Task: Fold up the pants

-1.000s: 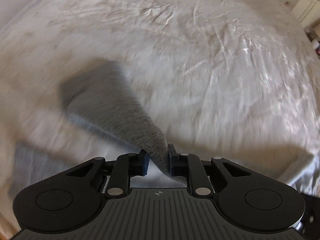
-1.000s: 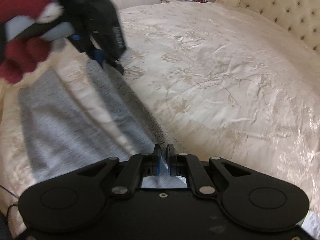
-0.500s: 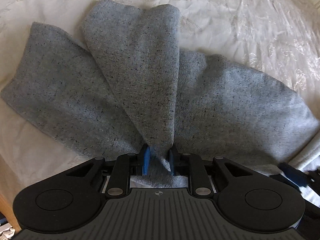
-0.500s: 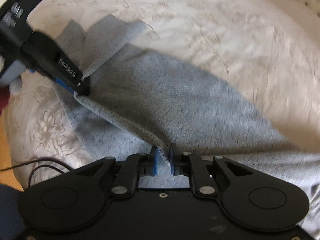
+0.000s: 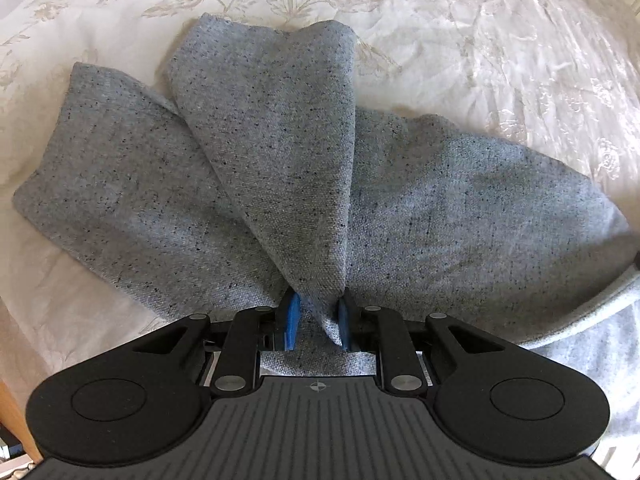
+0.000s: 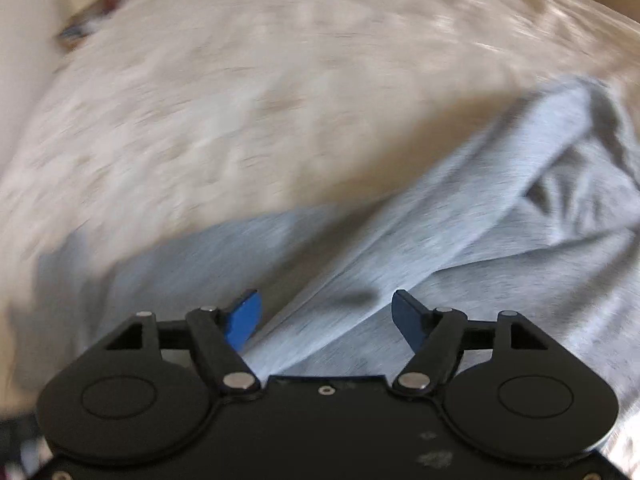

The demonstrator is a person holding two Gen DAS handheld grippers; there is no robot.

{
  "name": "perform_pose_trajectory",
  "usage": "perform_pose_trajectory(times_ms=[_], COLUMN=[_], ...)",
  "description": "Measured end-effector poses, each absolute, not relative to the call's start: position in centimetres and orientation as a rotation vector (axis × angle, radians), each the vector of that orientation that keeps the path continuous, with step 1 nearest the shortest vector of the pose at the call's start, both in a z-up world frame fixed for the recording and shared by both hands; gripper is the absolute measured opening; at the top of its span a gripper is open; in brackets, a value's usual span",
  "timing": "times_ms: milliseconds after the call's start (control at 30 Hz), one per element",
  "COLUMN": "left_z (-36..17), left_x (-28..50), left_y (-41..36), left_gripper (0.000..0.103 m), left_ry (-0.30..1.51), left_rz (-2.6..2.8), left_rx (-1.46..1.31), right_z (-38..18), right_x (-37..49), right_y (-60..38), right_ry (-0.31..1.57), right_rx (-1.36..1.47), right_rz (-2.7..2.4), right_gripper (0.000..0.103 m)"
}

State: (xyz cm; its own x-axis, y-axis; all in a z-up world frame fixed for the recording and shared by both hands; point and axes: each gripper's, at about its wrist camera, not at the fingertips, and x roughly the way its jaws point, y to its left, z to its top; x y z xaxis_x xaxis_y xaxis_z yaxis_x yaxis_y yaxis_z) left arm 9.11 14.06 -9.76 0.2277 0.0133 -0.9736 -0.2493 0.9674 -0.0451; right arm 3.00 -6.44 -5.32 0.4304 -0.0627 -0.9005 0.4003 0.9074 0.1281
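The left gripper [image 5: 318,322] is pointing steeply down at the bed and is clamping a bunched fold of the gray speckled pants [image 5: 460,208] between its 2 blue pads [image 5: 291,320]. From that pinch, 1 narrow panel of the fabric is fanning straight ahead of the claw, its far end lying on the cream embroidered bedspread [image 5: 500,40]. More of the pants is spreading flat on either side of the claw: 1 broad piece is running off ahead and to its left, another is stretching to its right, where a paler band of the garment is curving along the near edge. The right gripper [image 6: 326,320] is hovering just above another part of the pants [image 6: 460,240], and its jaws are opening, the 2 blue pads [image 6: 242,320] standing well apart with cloth lying below the gap and neither pad pressing on it. Ahead and to the right of this claw, the fabric is lying rumpled in loose ridges, and the bedspread [image 6: 240,120] is filling the space ahead and to the left. The right wrist view is smeared by motion, so fine detail of the cloth there is hard to tell.
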Motion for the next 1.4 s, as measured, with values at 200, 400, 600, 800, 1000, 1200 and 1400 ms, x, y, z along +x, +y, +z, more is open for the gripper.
perform_pose_trajectory(times_ms=[200,400,600,800,1000,1200,1400], left_z=[-9.1,-8.7,-8.0,-3.1,-6.4,-8.5,-8.1], left_x=[8.2,8.1,8.4,6.8,5.7,5.9,6.0], left_y=[14.2,14.3,14.9,15.1,15.7,15.9,15.7], left_gripper=[0.021,0.021,0.018,0.018,0.018,0.018,0.018], left_ry=[1.322,1.328,1.293,1.157,1.278,1.33,1.317], left_rz=[0.179,0.183,0.185,0.137,0.184,0.199,0.203], left_rx=[-0.207,-0.221,-0.229,-0.21,-0.152,-0.124,-0.12], right_z=[-4.0,-6.7,-5.9,2.1,-5.4,-6.7,-5.1], right_x=[5.9,11.4,11.2,-1.0,-10.4,-13.6,-15.1], right_y=[-11.5,-16.3,-20.3,-21.7,-21.4,-23.2,-29.0], right_ry=[1.029,1.163,1.188,0.898,1.112,1.08,0.964], right_rx=[0.305,0.202,0.258,0.374,0.511,0.604,0.63], right_rz=[-0.583,-0.707,-0.597,-0.483,-0.531,-0.552,-0.73], right_gripper=[0.076,0.079,0.009,0.011,0.012,0.055,0.067])
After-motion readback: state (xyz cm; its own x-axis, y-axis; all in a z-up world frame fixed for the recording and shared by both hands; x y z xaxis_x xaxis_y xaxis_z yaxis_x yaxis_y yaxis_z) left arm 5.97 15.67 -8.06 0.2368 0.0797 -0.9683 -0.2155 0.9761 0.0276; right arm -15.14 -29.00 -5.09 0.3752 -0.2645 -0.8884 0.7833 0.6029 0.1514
